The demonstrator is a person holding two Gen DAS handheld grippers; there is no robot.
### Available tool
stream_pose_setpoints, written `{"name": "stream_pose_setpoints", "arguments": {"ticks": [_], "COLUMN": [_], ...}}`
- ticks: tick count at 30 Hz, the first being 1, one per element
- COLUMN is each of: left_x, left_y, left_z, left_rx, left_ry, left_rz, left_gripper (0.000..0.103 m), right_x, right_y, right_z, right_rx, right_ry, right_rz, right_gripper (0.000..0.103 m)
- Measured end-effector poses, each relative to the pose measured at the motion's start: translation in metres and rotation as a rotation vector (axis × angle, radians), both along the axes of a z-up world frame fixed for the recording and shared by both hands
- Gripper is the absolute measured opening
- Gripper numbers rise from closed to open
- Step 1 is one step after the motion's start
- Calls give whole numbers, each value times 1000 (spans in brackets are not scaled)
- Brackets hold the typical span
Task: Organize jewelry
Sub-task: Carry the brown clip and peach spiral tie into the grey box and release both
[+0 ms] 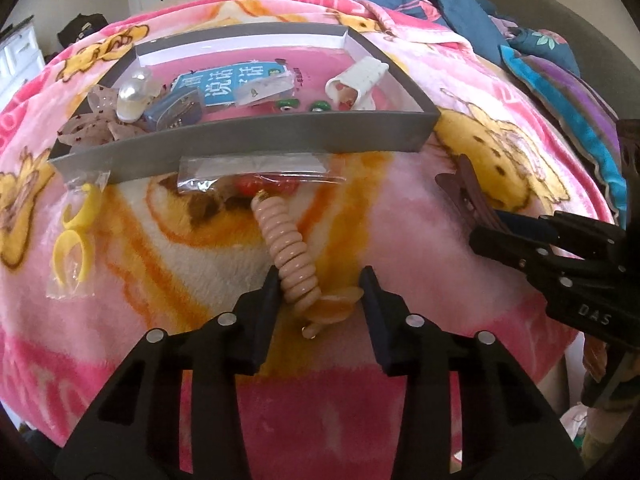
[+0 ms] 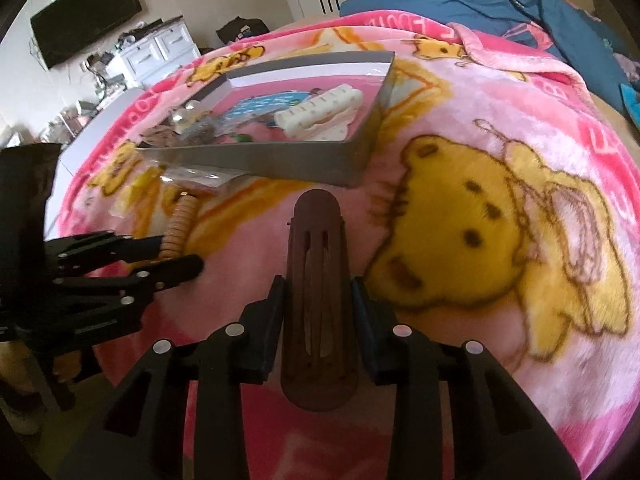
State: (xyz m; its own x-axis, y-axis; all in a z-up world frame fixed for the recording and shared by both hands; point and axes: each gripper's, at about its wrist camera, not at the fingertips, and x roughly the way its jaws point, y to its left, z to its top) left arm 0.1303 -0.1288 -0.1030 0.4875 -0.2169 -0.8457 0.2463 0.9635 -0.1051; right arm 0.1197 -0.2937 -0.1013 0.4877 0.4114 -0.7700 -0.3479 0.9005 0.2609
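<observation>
**Two grippers straddling loose hair accessories before a gray tray**

A pink cartoon-print blanket (image 1: 420, 216) carries everything. A shallow gray tray (image 1: 256, 140) lies toward its far side, already holding a white claw clip (image 1: 356, 78), a pearl piece (image 1: 134, 94) and packets. Along the tray's near wall lie a clear packet (image 1: 256, 176) and, toward the blanket's left edge, bagged yellow rings (image 1: 74, 240).

The brown hair clip (image 2: 318, 300) lies with its long axis pointing toward the tray's near wall, between the fingers of the right gripper (image 2: 318, 296). The jaws are close to its sides; whether they are pressing it cannot be told.

The spiral hair tie (image 1: 292, 252) runs away toward the tray from the left gripper (image 1: 320, 284), whose spread, unclenched jaws straddle its near end, the left finger beside the coil. Each arm is nearest its own item; the tray lies straight ahead of both.
</observation>
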Motion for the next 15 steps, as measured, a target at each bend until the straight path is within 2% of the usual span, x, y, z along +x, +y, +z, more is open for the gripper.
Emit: {"name": "stream_pose_setpoints", "arguments": {"ticks": [8, 15], "left_x": [-16, -32], "left_y": [21, 49], "left_z": [16, 29], "left_rx": [-69, -74], "left_ry": [10, -12], "left_rz": [-13, 14], "left_gripper": [28, 28], "right_x": [-21, -27], "right_y": [13, 33], "right_z": [17, 35], "right_rx": [44, 50], "right_ry": [-19, -43], "right_rz": [12, 42], "right_gripper": [32, 32]}}
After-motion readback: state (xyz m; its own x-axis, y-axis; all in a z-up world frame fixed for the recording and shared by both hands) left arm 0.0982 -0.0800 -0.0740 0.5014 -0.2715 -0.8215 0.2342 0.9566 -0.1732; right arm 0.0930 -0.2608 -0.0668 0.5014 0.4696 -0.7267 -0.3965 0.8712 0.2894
